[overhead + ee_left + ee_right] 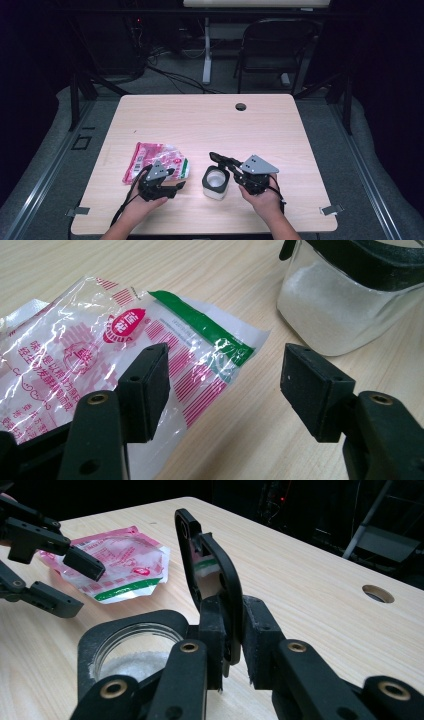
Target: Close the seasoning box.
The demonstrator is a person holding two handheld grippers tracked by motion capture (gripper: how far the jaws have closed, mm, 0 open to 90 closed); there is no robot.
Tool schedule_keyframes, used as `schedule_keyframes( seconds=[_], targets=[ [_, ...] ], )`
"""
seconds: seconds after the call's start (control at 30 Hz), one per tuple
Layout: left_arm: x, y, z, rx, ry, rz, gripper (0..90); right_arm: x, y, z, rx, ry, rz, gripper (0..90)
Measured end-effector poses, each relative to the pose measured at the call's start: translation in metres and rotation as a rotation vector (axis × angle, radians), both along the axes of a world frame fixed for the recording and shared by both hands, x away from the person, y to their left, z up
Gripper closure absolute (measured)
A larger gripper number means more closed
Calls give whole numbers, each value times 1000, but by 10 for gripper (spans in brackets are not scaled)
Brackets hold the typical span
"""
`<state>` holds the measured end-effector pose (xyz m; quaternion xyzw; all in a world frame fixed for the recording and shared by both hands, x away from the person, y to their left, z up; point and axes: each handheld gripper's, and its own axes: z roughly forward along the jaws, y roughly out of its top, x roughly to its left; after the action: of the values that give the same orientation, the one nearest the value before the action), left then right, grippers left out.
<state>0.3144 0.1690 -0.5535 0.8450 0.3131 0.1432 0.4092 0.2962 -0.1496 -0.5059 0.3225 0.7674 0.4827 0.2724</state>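
Desk: a light wooden desk [260, 125] carried a clear jar and a plastic packet, set near each other at the person's edge.
Jar: the square glass jar [216, 183] stood upright between the two hands, about half full of white grains, its black collar open at the top.
Lid: the black flip lid [210, 575] stood raised on its hinge, nearly upright.
Right gripper: the right gripper [232, 645] had its jaws drawn narrow, pinching the lower edge of the lid.
Left gripper: the left gripper [225, 390] hovered low with its jaws wide apart and nothing between them, aimed at the packet's near corner.
Packet: the pink, white and green packet [157, 161] lay flat and crumpled to the jar's left, just beside it.
Step in hand: judged to be holding the lid back while the other hand went for the packet.
Doing it well: the pinch should stay firm and steady so the jar did not tip; the open jaws should come down over the packet's green-edged corner and close on the film alone, not scrape the desk.
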Motion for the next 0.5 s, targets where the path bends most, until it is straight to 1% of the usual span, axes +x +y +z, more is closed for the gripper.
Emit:
schedule_keyframes(
  seconds=[0.3, 0.5],
  targets=[
    [0, 0, 2, -13, -3, 0, 368, -6, 2, 0, -9, 3, 20, 769],
    [2, -1, 3, -9, -3, -4, 369, -8, 3, -1, -8, 10, 33, 749]
  ],
)
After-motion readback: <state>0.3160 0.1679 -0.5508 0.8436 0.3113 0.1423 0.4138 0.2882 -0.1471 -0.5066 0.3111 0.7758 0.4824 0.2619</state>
